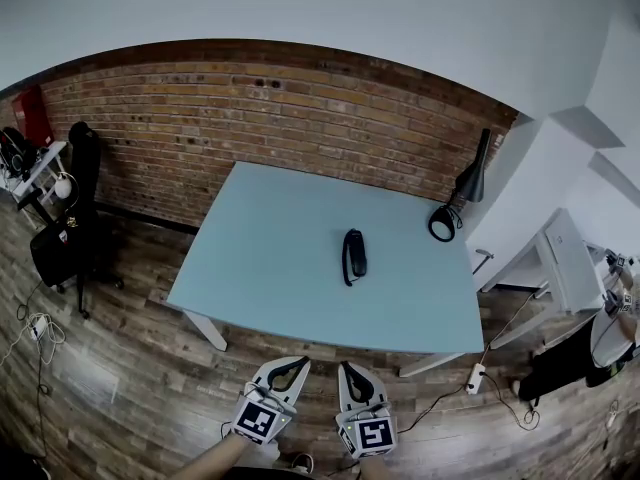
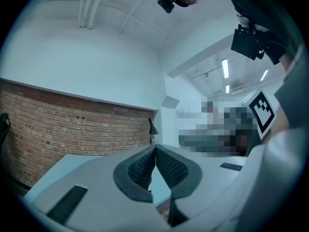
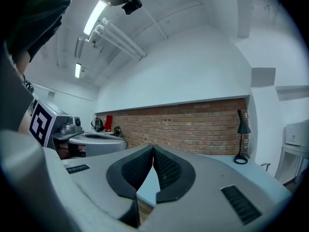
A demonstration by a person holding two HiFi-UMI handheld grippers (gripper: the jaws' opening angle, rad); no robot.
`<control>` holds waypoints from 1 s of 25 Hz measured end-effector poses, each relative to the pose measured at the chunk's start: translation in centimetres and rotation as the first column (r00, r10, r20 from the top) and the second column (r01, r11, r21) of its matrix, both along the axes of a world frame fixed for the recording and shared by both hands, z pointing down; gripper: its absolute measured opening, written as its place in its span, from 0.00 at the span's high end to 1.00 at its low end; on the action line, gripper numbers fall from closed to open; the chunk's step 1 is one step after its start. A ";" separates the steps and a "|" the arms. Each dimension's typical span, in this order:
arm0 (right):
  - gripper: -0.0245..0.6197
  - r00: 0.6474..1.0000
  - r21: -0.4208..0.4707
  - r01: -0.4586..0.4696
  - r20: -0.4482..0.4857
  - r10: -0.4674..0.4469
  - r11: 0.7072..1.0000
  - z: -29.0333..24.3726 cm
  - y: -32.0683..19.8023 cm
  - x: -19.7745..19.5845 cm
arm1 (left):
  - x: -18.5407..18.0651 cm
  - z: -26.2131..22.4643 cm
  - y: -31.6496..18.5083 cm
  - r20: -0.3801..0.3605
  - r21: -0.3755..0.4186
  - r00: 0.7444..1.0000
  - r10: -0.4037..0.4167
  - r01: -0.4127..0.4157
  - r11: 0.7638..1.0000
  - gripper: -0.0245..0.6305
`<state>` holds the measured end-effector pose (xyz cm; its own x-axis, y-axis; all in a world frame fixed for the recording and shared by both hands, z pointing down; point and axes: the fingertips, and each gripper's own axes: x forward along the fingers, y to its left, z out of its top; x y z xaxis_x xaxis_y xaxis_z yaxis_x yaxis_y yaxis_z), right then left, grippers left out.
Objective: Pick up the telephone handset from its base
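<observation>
Black handset [image 1: 354, 256] well inside table [image 1: 265, 263] edges

A pale blue rectangular table [image 1: 270, 268] stands against a red brick wall [image 1: 250, 118]. A black desk lamp [image 1: 466, 186] stands upright at its far right corner. A white power strip [image 1: 476, 377] lies on the dark wood-plank floor [image 1: 110, 368] near the table's front right leg.

Left gripper [image 1: 298, 365], right gripper [image 1: 346, 370] side by side, level, jaws together (both empty).
</observation>
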<state>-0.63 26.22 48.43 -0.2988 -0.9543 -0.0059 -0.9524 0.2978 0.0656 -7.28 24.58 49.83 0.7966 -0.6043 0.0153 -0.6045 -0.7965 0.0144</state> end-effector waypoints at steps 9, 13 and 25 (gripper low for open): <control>0.95 0.999 -0.050 -0.043 -0.025 0.041 0.998 0.7 -4.1 -3.0 | -3.5 0.4 -4.7 -0.016 0.027 1.000 0.022 -0.022 0.999 0.92; 0.95 0.998 -0.068 -0.055 -0.022 0.053 0.996 1.1 -5.2 -4.5 | -5.1 0.9 -5.6 -0.022 0.027 0.999 0.034 -0.034 0.999 0.92; 0.93 0.999 -0.121 -0.035 -0.005 0.035 0.992 3.1 -8.0 -5.6 | -6.3 3.3 -8.3 -0.002 -0.073 1.000 0.006 -0.006 0.997 0.92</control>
<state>-6.22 18.25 51.55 -0.2650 -0.9578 0.1111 -0.9622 0.2701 0.0344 -13.61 16.27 53.14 0.8002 -0.5970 0.0577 -0.5998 -0.7968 0.0733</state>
